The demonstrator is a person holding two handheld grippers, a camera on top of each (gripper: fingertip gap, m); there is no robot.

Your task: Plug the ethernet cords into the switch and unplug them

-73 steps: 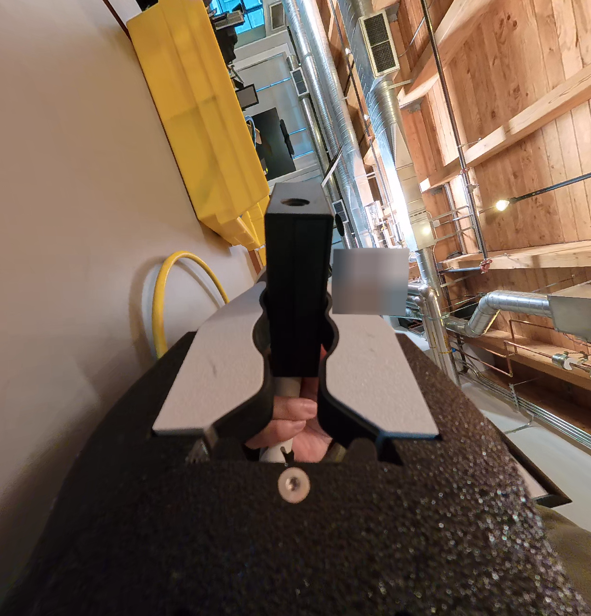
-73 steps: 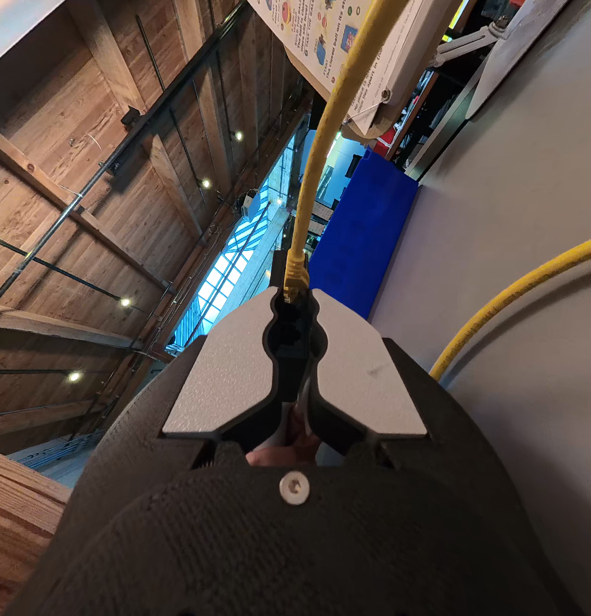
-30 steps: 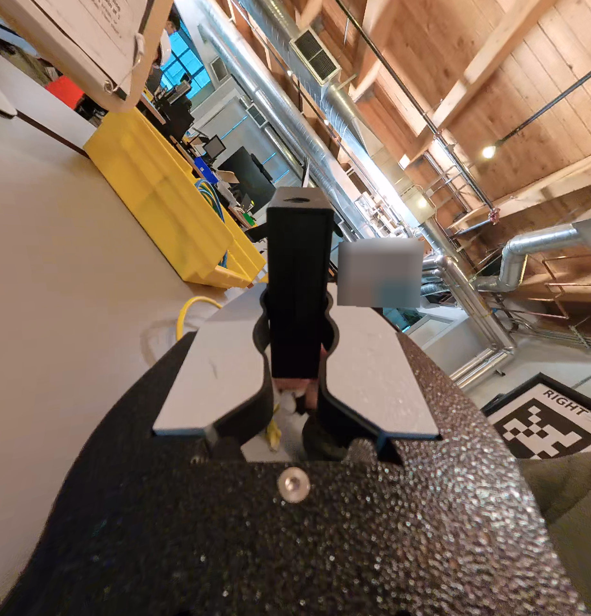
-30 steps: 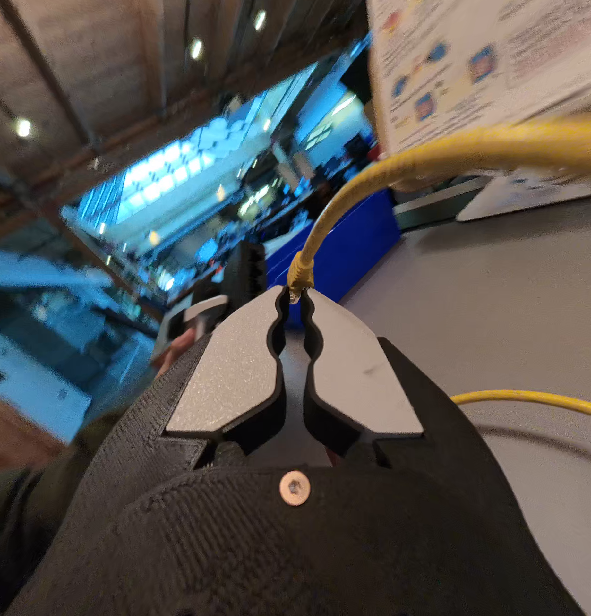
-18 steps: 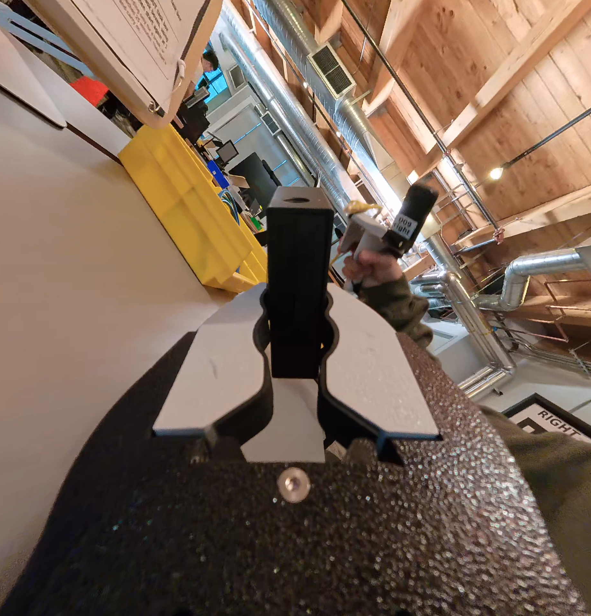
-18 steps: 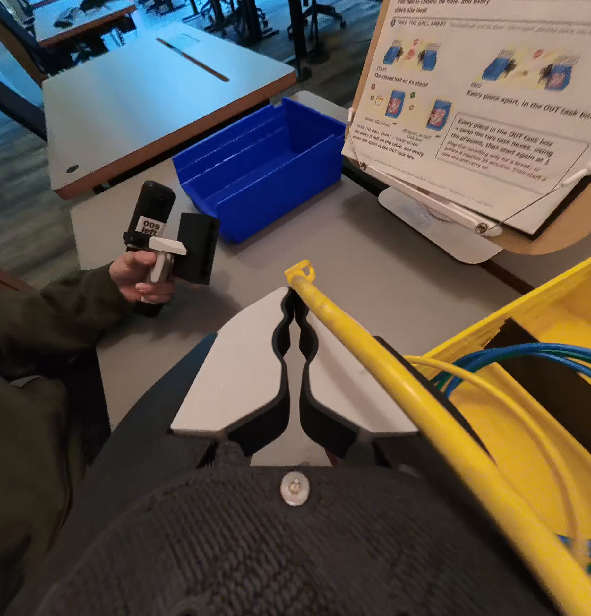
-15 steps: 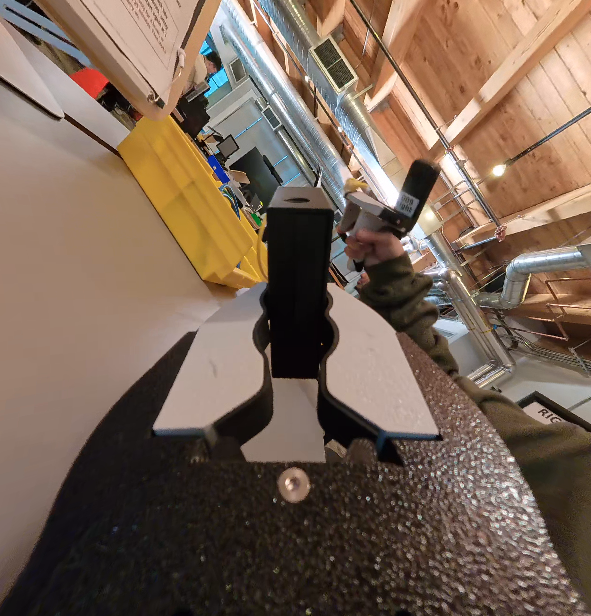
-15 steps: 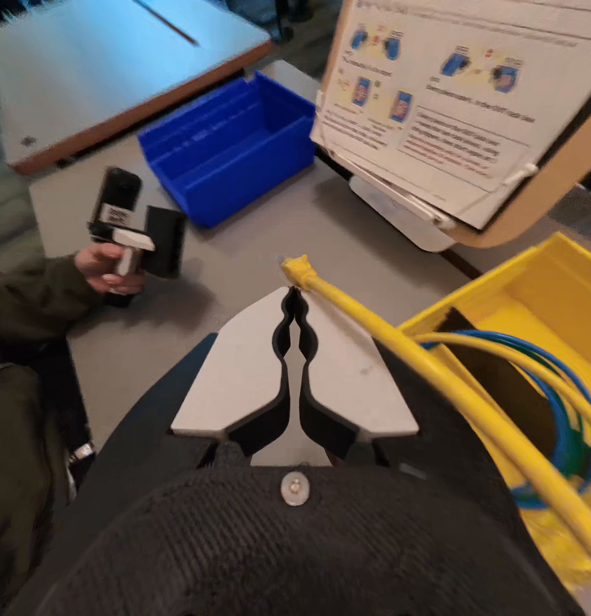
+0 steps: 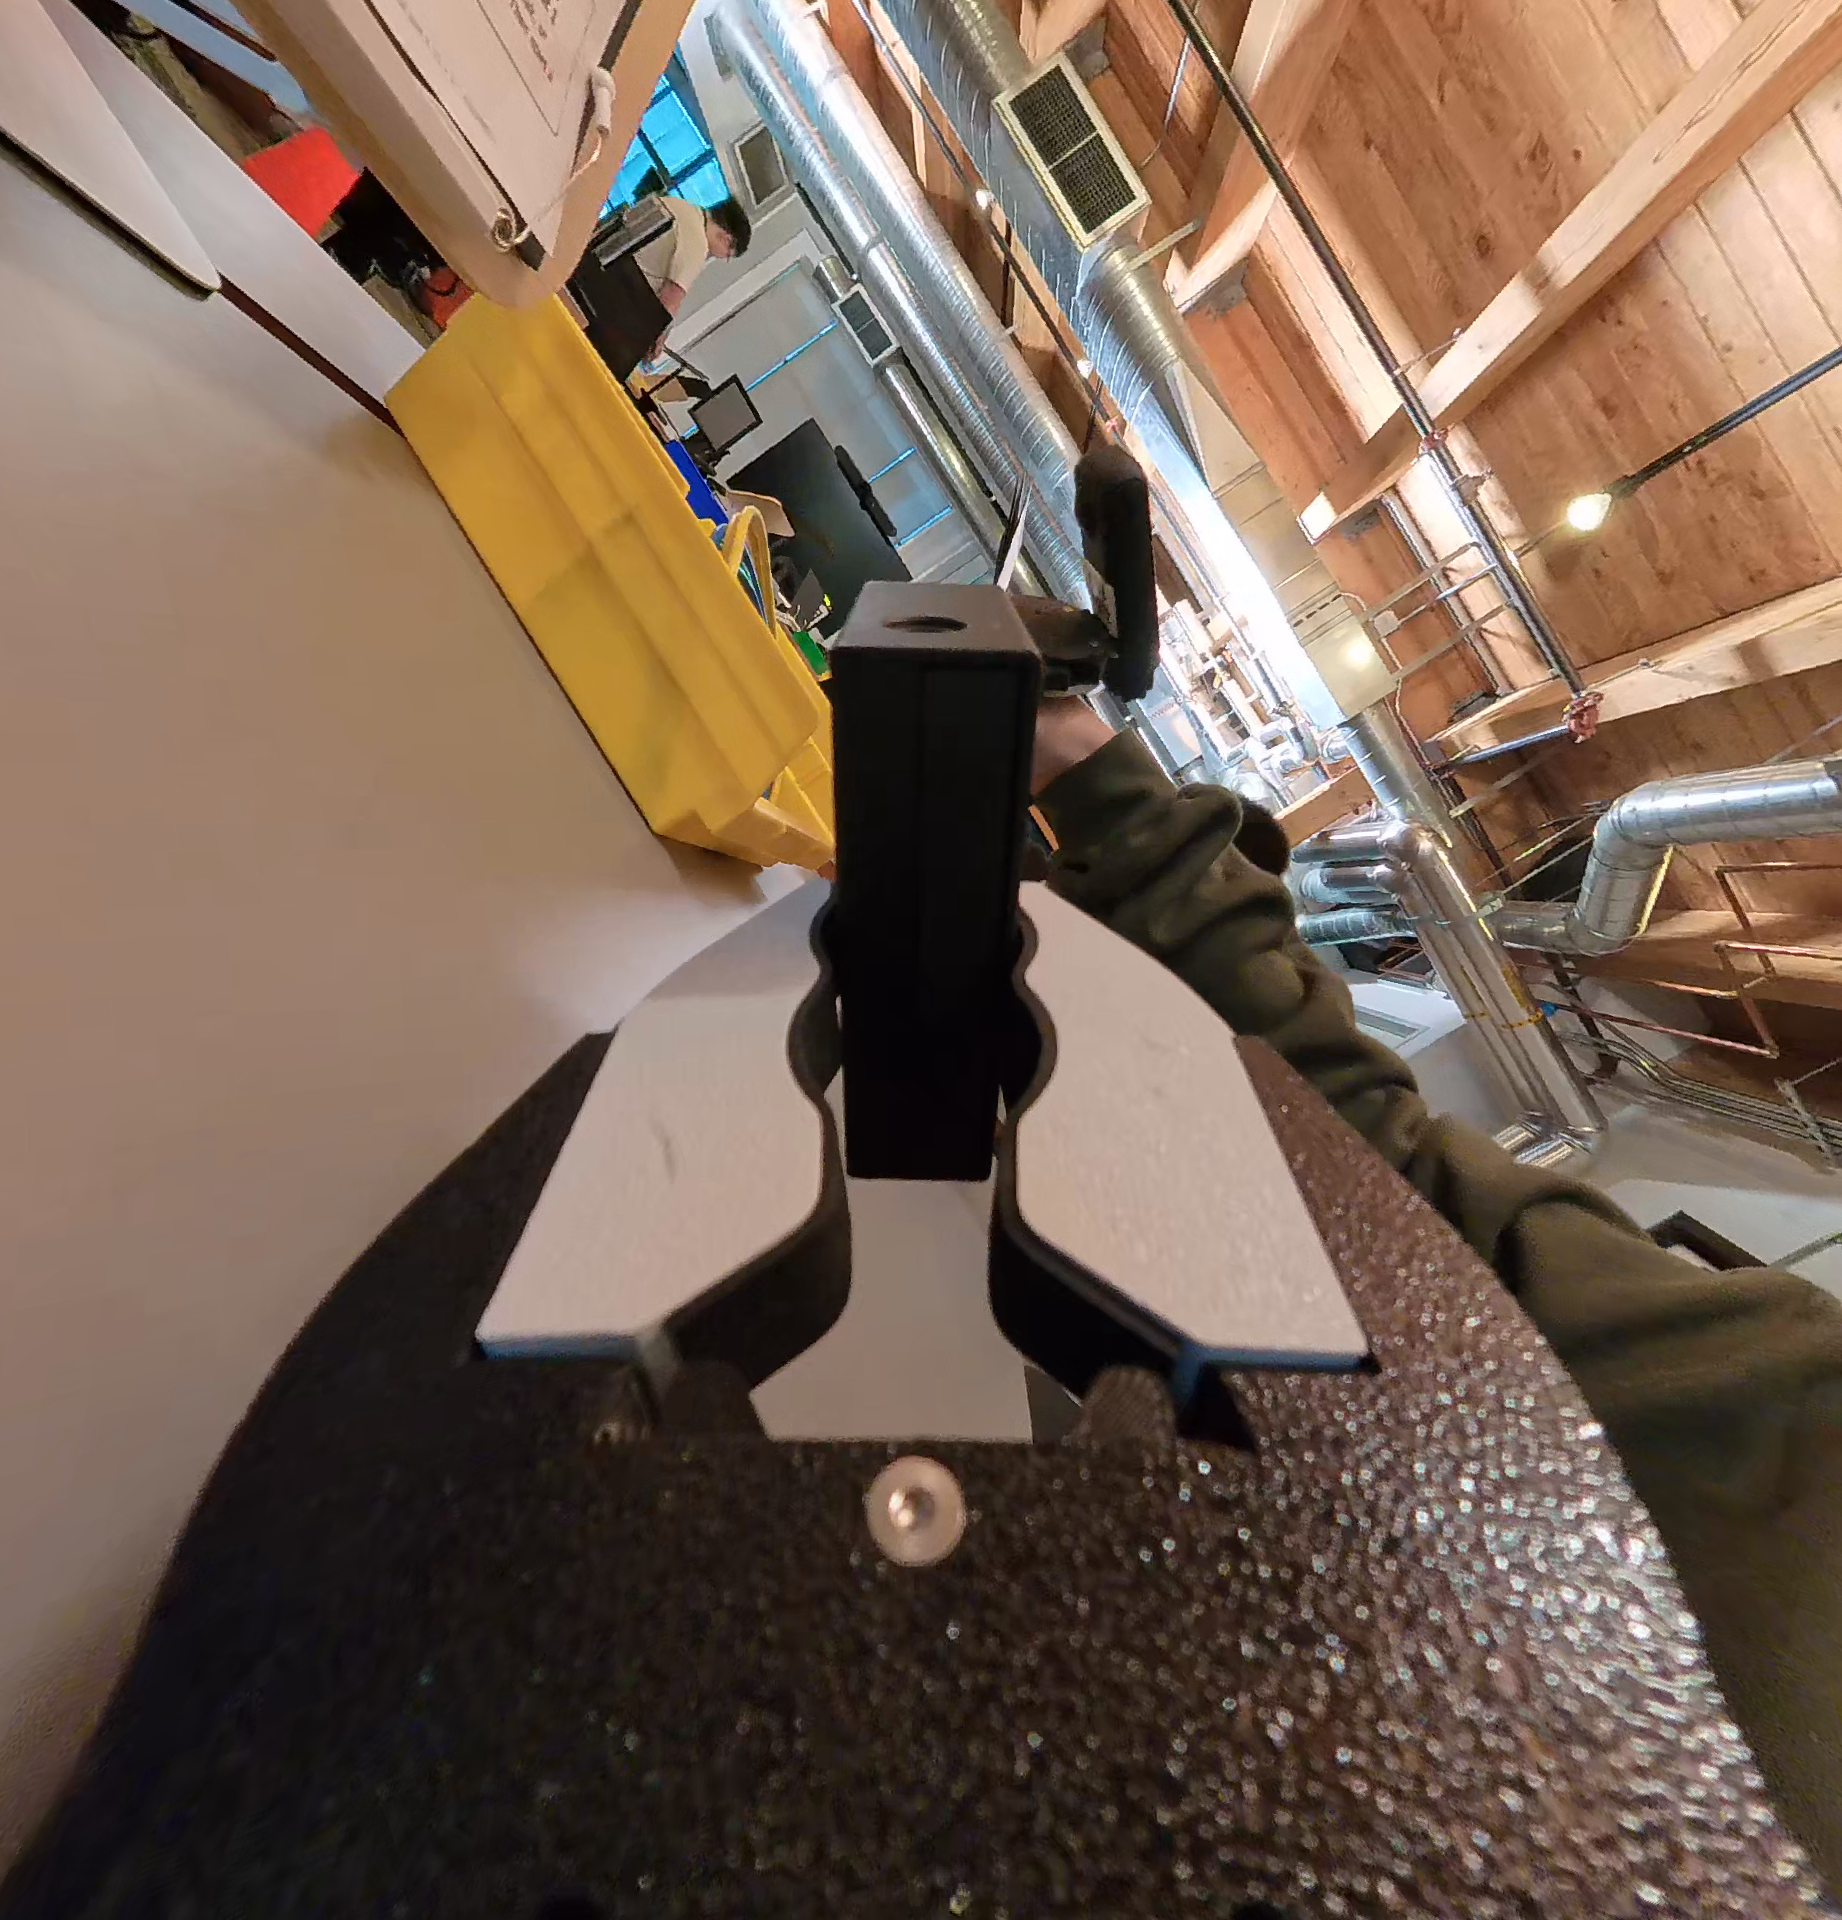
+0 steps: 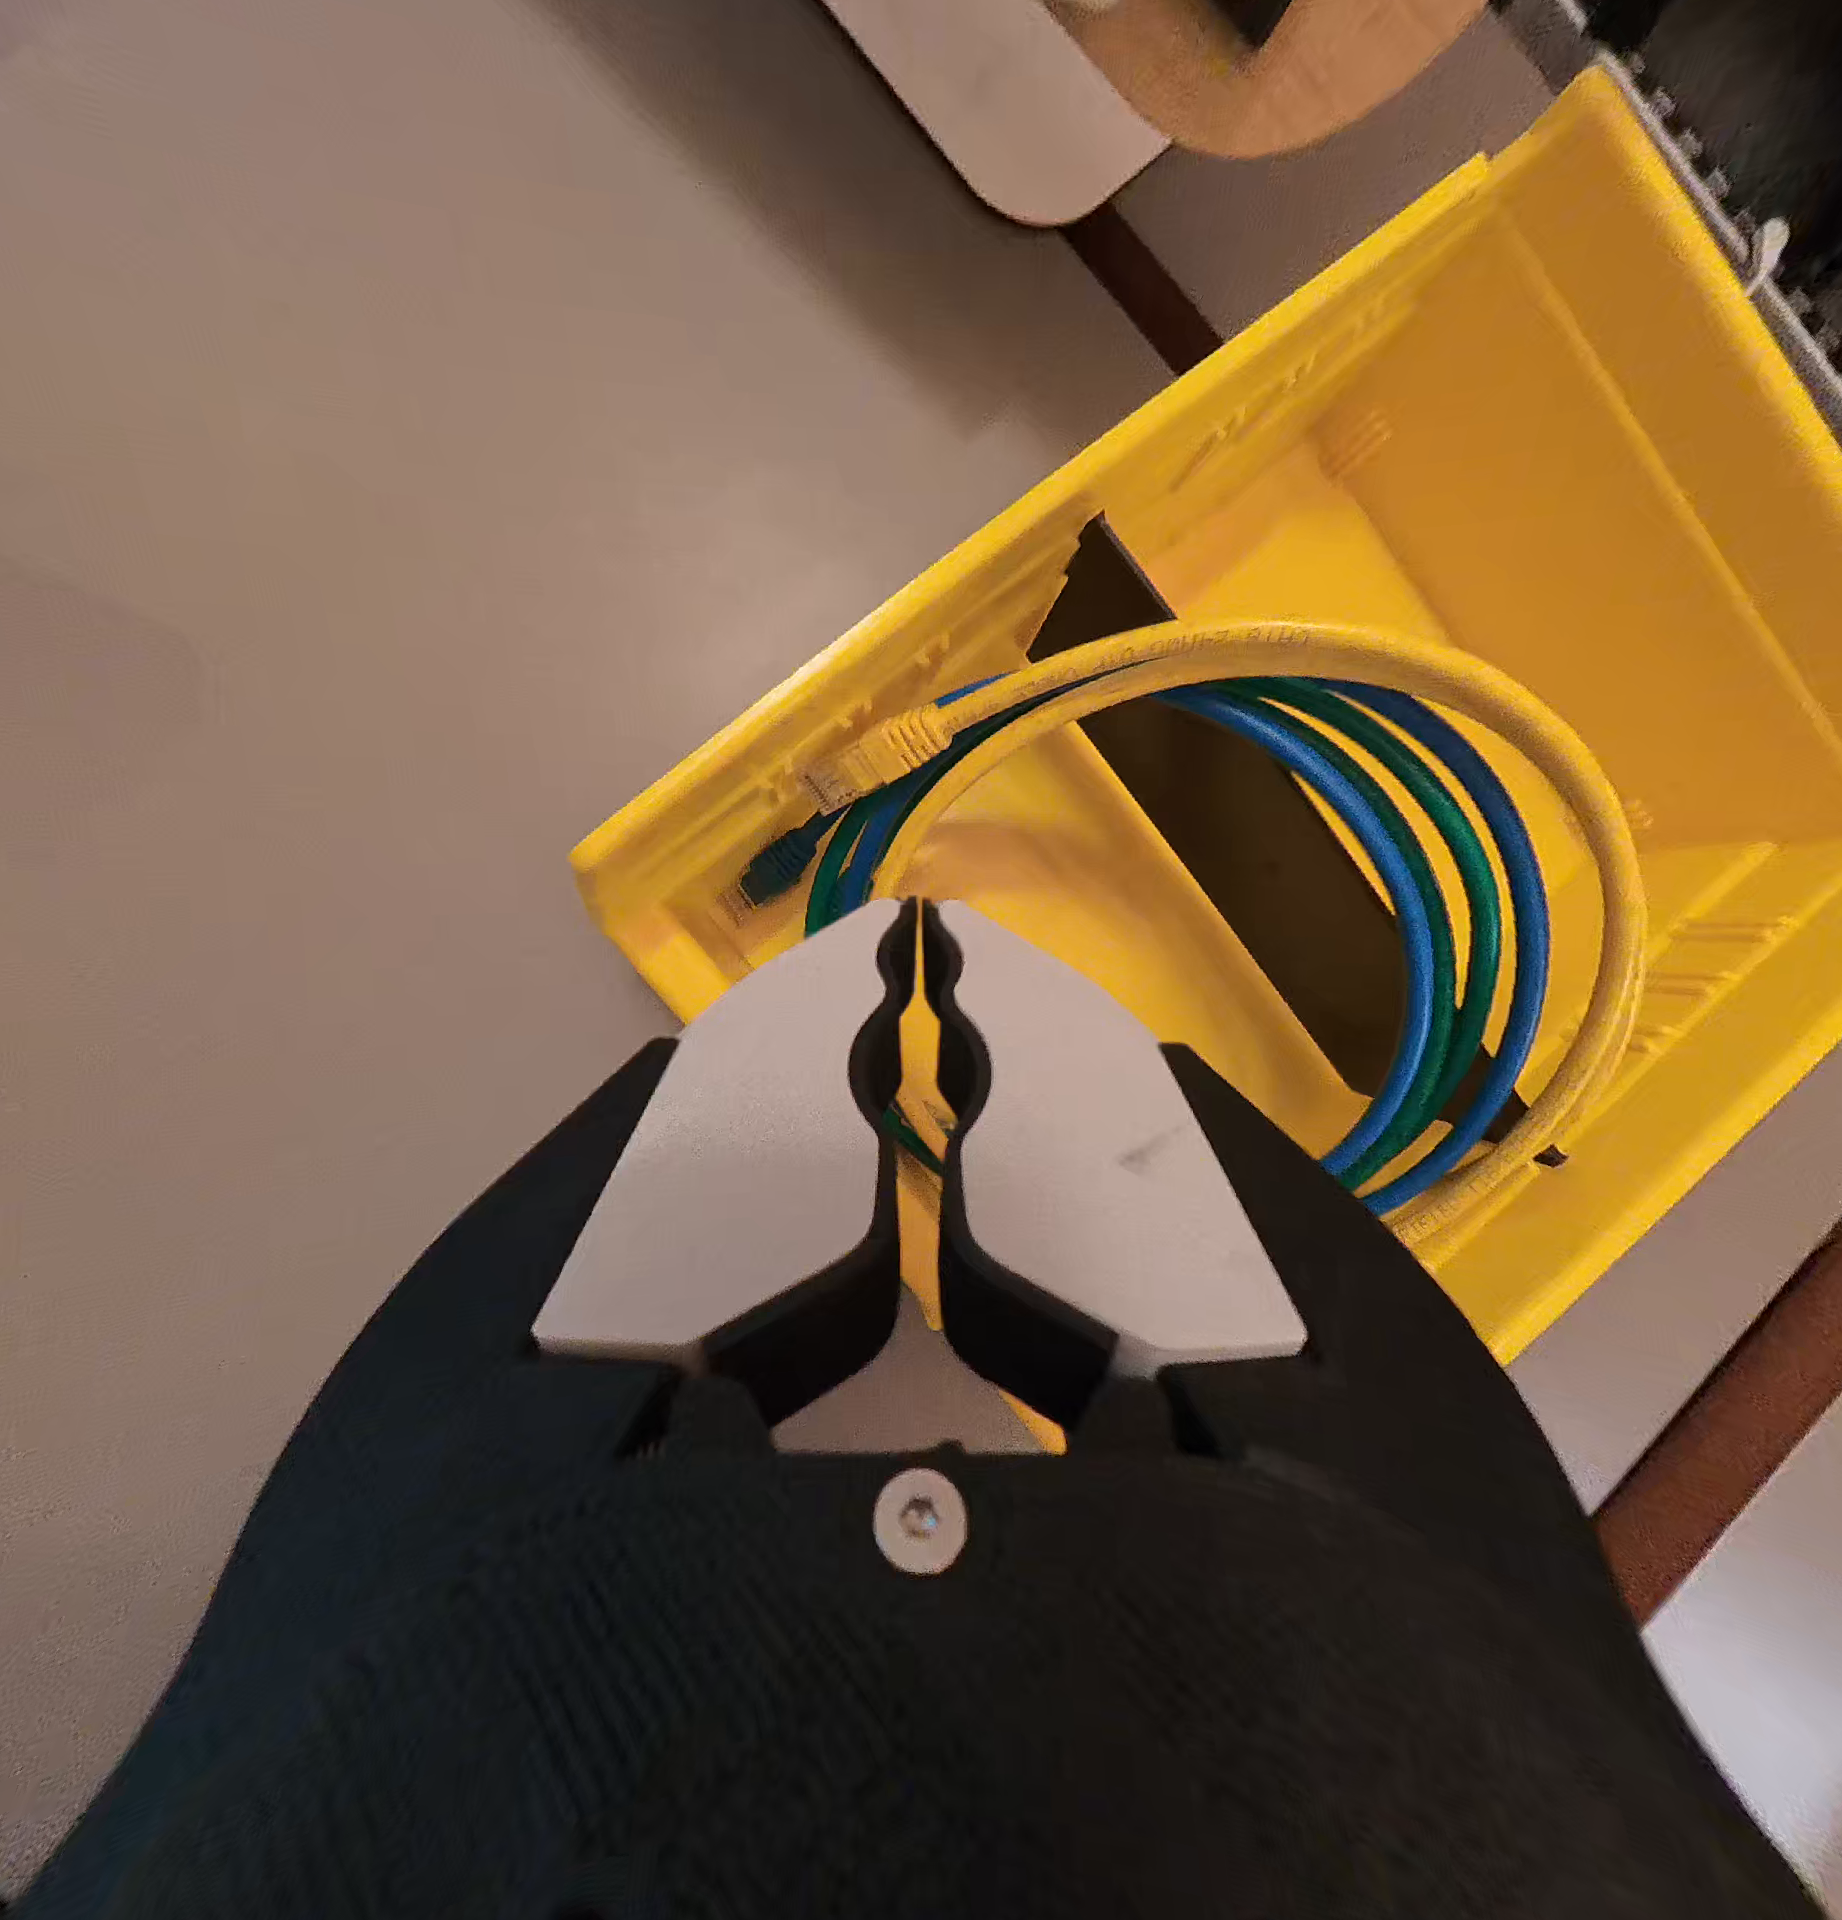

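Switch held in left tool, cords lying in yellow bin

Switch (image 9: pixel 927 914), a long black box, stands upright between the two grey fingers (image 9: pixel 688 1164) of the left tool (image 9: pixel 922 940), which is clenched on its lower part. The upper end of the box, with a round hole in it, rises clear above the fingertips. Left of this tool lies the beige counter (image 9: pixel 221 831). Farther ahead on it, a little to the left, sits a yellow bin (image 9: pixel 584 582), and a wooden board with a paper sheet (image 9: pixel 481 114) hangs above it. Just behind the switch, to the right, a hand in a dark green sleeve (image 9: pixel 1260 935) holds the right tool, of which only the black handle shows in the left wrist view.

In the right wrist view the right tool (image 10: pixel 919 906) has its fingertips pressed together with nothing between them. It hangs over the near end of the yellow bin (image 10: pixel 1519 540). Directly beyond the tips and to their right, inside the bin, the ethernet cords lie curled in one loop: a yellow cord (image 10: pixel 1582 831) on the outside, then blue cords (image 10: pixel 1436 935) and a green cord (image 10: pixel 1478 883). The plug of the yellow cord (image 10: pixel 875 753) rests near the bin's left wall, ahead of the tips, and a green plug (image 10: pixel 777 868) lies just beside it. A dark divider (image 10: pixel 1208 790) crosses the bin under the loop. Left of this tool is the bare counter (image 10: pixel 377 520).
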